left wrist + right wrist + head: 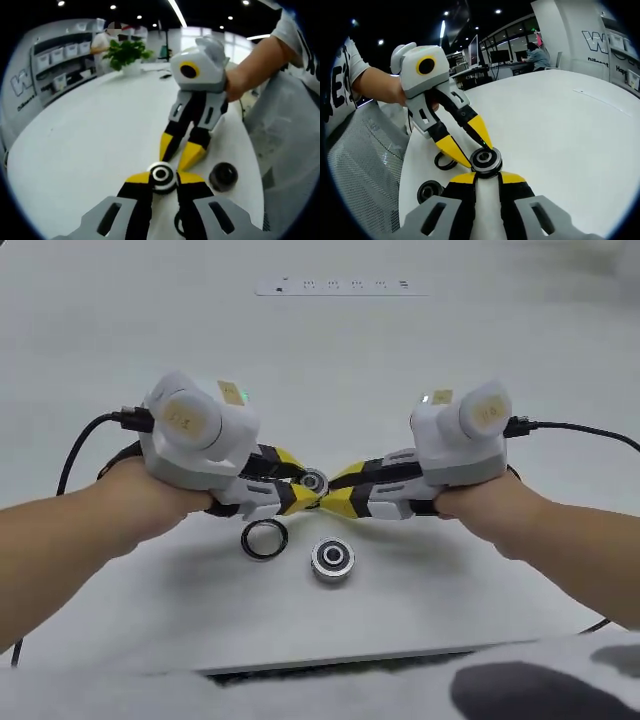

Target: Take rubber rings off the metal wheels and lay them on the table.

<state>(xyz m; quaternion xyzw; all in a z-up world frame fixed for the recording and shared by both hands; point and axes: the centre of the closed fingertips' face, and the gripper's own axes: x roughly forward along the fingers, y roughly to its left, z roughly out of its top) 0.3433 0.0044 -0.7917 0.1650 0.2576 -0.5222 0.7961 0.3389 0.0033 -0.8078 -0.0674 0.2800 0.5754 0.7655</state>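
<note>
The left gripper (pixel 165 178) and right gripper (pixel 180 150) meet nose to nose over the white counter (pixel 420 590), with a small silver metal wheel wearing a black rubber ring, the held wheel (pixel 313 481), between them.

The left fingers (pixel 139 178) are closed most of the way and clamp the held wheel across its rim, one yellow tip on each side. In the left gripper view its flat face looks straight back along those fingers, so the axle seems to run roughly in line with them.

The right fingers (pixel 192 154) come at the held wheel from the opposite side, a narrow gap between them and their tips at its edge. I cannot tell whether they bite the rubber or only touch it. Since the left gripper carries the piece, the peel looks to fall to the right one, pulling away from the left.

Below the held wheel, toward the person, a loose black rubber ring (pixel 264 539) lies flat on the counter. Just beside it stands a second metal wheel with its ring on (pixel 332 559).

The counter is smooth and bare around them, and a white power strip (pixel 340 286) lies well beyond the held wheel. Farther off are a green potted plant (pixel 125 52) and shelves of bins (pixel 55 70).
</note>
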